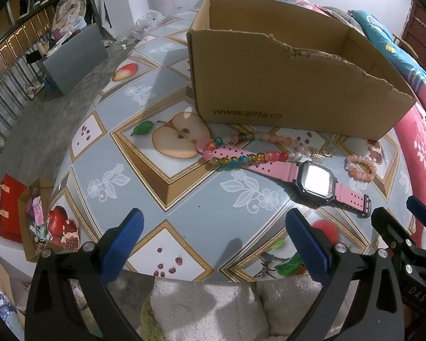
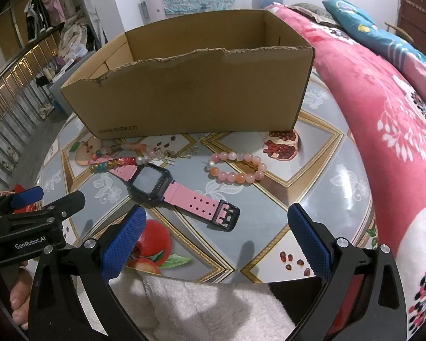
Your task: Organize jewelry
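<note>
Nothing boxed yet: watch (image 2: pixel 167 190), both bracelets (image 2: pixel 235 167) lie before the box (image 2: pixel 196 96), seemingly empty. Both tools (image 1: pixel 213 244) (image 2: pixel 215 241) released.

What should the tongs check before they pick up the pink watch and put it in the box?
1. Left tongs open: ok.
2. Right tongs open: ok.
3. Pink-strapped square black watch lying flat on the fruit-patterned tabletop: ok.
4. Watch free of the long multicoloured bead string: not ok, beads cross its strap.
5. Open brown cardboard box upright, top open: ok.
6. Box floor free: cannot tell.
</note>
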`<state>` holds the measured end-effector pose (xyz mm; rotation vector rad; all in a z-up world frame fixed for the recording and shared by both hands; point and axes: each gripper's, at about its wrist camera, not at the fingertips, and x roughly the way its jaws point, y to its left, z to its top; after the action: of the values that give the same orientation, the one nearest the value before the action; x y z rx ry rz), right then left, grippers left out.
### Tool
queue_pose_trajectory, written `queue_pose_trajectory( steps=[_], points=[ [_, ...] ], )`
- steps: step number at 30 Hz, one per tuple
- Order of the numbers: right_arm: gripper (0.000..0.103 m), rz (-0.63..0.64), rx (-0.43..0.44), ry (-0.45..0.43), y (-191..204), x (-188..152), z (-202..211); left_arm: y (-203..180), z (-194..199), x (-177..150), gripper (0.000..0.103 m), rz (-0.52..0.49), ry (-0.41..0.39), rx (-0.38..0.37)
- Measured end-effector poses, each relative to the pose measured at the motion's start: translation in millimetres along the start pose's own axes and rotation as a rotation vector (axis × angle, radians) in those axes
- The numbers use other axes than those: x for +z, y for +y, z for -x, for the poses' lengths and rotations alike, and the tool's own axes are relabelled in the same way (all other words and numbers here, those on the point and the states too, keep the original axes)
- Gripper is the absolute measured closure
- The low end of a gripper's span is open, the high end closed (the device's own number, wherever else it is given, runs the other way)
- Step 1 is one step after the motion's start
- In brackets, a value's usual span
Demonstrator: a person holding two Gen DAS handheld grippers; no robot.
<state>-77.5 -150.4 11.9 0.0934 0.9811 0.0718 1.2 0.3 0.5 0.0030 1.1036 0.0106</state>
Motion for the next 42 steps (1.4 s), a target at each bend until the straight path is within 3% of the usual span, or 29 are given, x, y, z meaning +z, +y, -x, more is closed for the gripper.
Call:
queue_pose_trajectory(
  steps=[42],
  points=[
    [0.007,0.001,0.006,-0.009,4.7,3.6,0.6,3.5,3.3,-0.1,0.006,-0.004,-0.002,0.01]
  ],
)
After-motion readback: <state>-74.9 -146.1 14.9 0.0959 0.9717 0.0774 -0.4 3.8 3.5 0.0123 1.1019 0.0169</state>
